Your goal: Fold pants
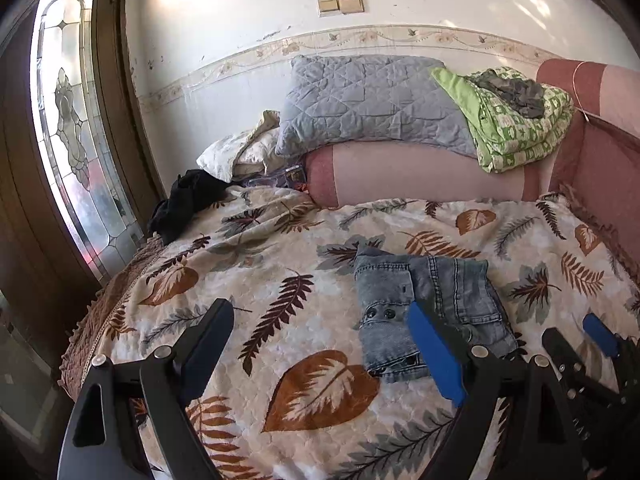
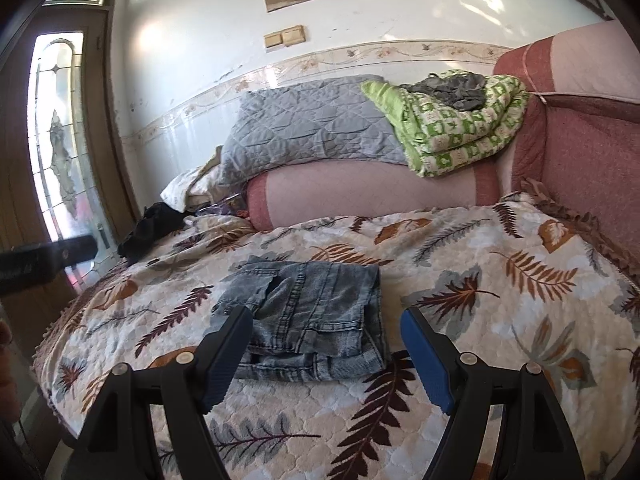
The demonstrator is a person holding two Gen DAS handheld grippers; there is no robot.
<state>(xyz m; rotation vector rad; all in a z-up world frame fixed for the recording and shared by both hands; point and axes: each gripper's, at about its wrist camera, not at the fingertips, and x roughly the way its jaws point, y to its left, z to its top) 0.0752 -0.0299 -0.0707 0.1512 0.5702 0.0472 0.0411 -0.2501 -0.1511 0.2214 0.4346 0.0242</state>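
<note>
The pants are blue-grey jeans [image 1: 432, 304], folded into a small thick bundle on the leaf-patterned cover [image 1: 280, 320]. My left gripper [image 1: 320, 312] is open over the cover just left of the bundle, and its blue pad [image 1: 432, 344] overlaps the jeans' near edge in view. In the right wrist view the jeans [image 2: 320, 292] lie flat right in front of my right gripper [image 2: 324, 316], whose jaws stand open to either side of the near edge without pressing on the cloth. The right gripper [image 1: 572, 330] also shows at the bundle's right in the left wrist view.
A pink bolster [image 2: 360, 188] lies at the back with a grey quilted pillow [image 2: 312, 128] and a green blanket [image 2: 452, 128] on it. A black garment [image 1: 188, 200] lies at the cover's far left edge, near a glazed door [image 1: 64, 120]. A red-pink backrest [image 2: 580, 140] borders the right.
</note>
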